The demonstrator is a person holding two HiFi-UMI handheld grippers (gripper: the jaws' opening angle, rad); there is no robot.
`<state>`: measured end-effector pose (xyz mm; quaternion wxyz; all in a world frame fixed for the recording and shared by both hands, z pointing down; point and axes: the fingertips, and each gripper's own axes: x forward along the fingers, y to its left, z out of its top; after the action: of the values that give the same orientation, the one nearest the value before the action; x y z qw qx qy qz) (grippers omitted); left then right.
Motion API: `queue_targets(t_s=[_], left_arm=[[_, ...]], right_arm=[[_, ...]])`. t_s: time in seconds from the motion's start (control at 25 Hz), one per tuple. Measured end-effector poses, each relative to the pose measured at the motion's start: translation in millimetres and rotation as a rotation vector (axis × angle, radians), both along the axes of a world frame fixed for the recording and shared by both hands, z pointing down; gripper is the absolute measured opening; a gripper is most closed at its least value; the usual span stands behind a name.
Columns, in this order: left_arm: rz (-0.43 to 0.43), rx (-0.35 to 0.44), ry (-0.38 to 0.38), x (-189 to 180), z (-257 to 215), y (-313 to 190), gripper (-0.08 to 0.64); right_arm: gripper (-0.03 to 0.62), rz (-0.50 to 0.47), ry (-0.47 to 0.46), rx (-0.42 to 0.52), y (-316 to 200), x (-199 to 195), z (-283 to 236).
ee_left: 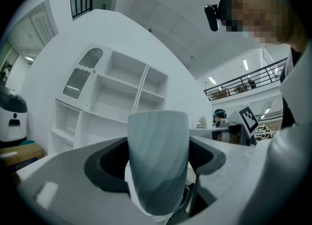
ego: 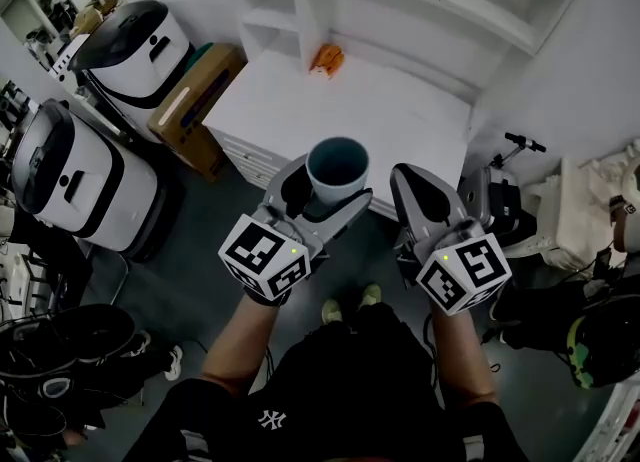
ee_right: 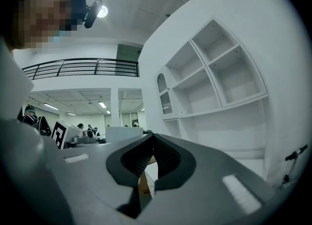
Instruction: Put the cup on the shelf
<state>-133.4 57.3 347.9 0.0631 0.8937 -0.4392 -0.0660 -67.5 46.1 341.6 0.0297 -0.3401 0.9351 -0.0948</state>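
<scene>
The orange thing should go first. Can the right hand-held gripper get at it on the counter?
Probably yes: the right hand-held gripper holds nothing, and bare counter lies before the orange thing.

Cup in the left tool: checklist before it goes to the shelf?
1. Grip: grey-blue tapered cup is clamped in the left tool, a jaw on each side: ok.
2. Cup upright, mouth up: ok.
3. Cup contents: cannot tell.
4. Right tool shut, empty, apart from the cup: ok.
5. White open shelf unit ahead, nothing seen in the compartments in view: ok.
6. Small orange object lies at the back of the white counter, far from the cup: ok.
</scene>
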Motion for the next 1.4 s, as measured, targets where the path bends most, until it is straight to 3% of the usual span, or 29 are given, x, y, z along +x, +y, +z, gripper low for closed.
queue_targets(t_s=[0.52, 0.92, 1.4], left_arm=[[0.002, 0.018, -0.004, -1.9, -17.7, -104.2, 0.371], [-0.005, 0.032, -0.011, 20.1, -36.8, -206.5, 0.370], [-0.030, 0.056, -0.025, 34.2, -58.6, -299.1, 0.371]], right_arm=[[0.025, -0.020, -0.008, 0.054, -98.0, -11.1, -11.9], [0.025, -0.019, -0.016, 0.073, -195.2, 21.0, -25.2], [0.023, -0.010, -0.039, 0.065, -264.1, 42.3, -31.0]])
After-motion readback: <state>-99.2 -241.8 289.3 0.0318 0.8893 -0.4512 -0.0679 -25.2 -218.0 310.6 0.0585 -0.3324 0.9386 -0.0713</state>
